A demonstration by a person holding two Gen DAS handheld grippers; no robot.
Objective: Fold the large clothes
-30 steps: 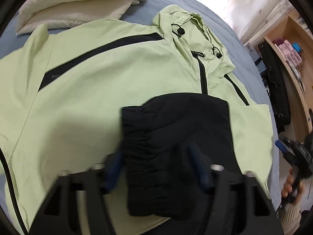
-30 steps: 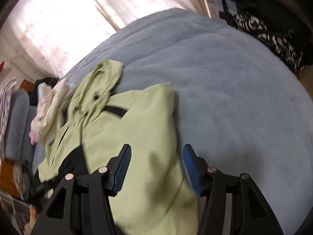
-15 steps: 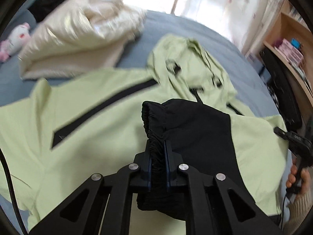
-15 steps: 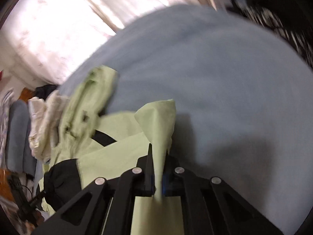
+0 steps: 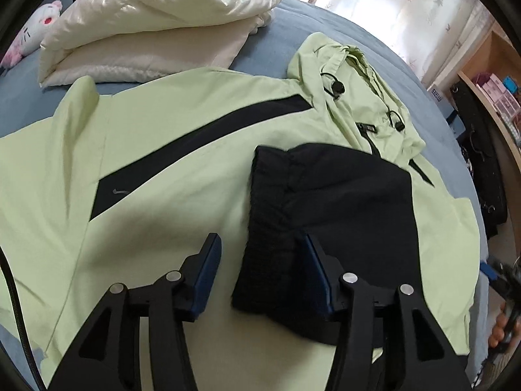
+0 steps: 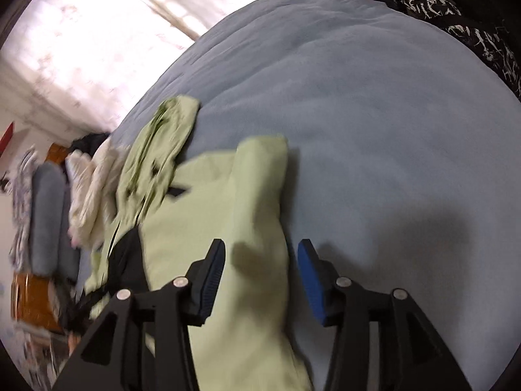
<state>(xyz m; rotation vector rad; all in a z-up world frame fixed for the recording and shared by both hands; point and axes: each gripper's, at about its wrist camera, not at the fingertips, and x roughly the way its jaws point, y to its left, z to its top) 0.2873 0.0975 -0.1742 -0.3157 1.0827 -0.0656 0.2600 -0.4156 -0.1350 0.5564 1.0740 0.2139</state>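
Observation:
A light green hooded jacket point(image 5: 169, 176) with black stripes lies spread front-up on the blue bed point(image 5: 293, 19). Its black sleeve end with a gathered cuff point(image 5: 325, 215) is folded across the chest. My left gripper point(image 5: 260, 270) is open, its jaws either side of the cuff edge. In the right wrist view my right gripper point(image 6: 260, 277) is open over the jacket's folded green edge point(image 6: 257, 202), with the hood point(image 6: 162, 143) further off.
A cream puffy jacket point(image 5: 156, 26) lies folded at the head of the bed, with a plush toy point(image 5: 35, 32) beside it. Wooden shelves point(image 5: 495, 97) and dark bags stand to the right. Bare blue bedding point(image 6: 374, 130) fills the right wrist view.
Both grippers were shut half a second ago, left on the black cuff, right on the green fabric. Both have opened and let go; the fabric now lies flat.

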